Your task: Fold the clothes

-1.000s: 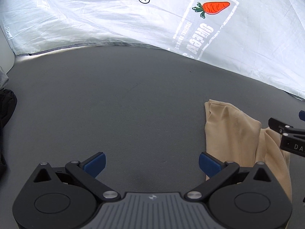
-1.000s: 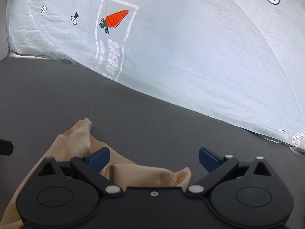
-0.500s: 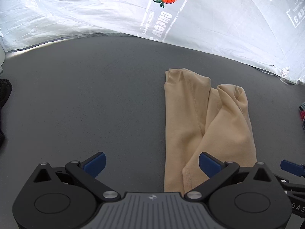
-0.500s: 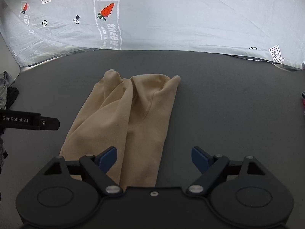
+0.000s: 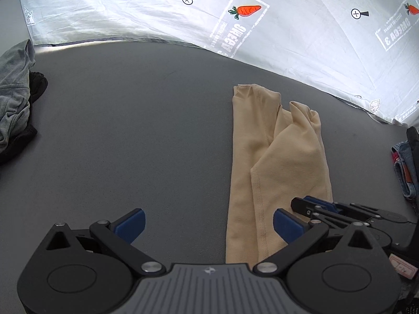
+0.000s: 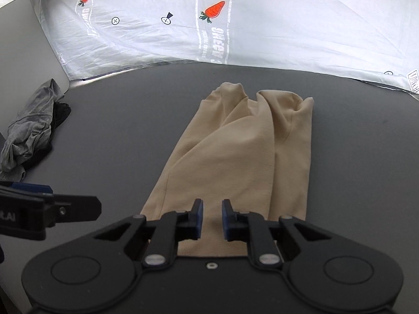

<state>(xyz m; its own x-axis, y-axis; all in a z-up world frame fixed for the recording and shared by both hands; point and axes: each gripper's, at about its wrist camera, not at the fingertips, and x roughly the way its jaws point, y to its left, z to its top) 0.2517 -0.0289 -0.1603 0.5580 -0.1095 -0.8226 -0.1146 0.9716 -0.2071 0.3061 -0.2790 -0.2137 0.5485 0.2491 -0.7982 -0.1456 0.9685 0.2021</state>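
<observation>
A tan garment (image 5: 272,162) lies folded into a long strip on the dark grey table, also in the right wrist view (image 6: 235,151). My left gripper (image 5: 208,225) is open and empty, above the table just left of the garment's near end. My right gripper (image 6: 212,218) hovers over the garment's near end with its jaws nearly closed, a narrow gap between the blue pads and nothing held. The right gripper also shows in the left wrist view (image 5: 340,209). The left gripper's finger shows in the right wrist view (image 6: 52,209).
A grey and black clothes pile (image 6: 34,128) lies at the table's left edge, also in the left wrist view (image 5: 15,104). Folded jeans and dark clothes (image 5: 406,162) lie at the right edge. A white printed sheet (image 6: 235,21) hangs behind the table.
Both grippers pulled back toward the garment's near end. The right gripper's jaws went from wide open to nearly closed. The left gripper stayed open.
</observation>
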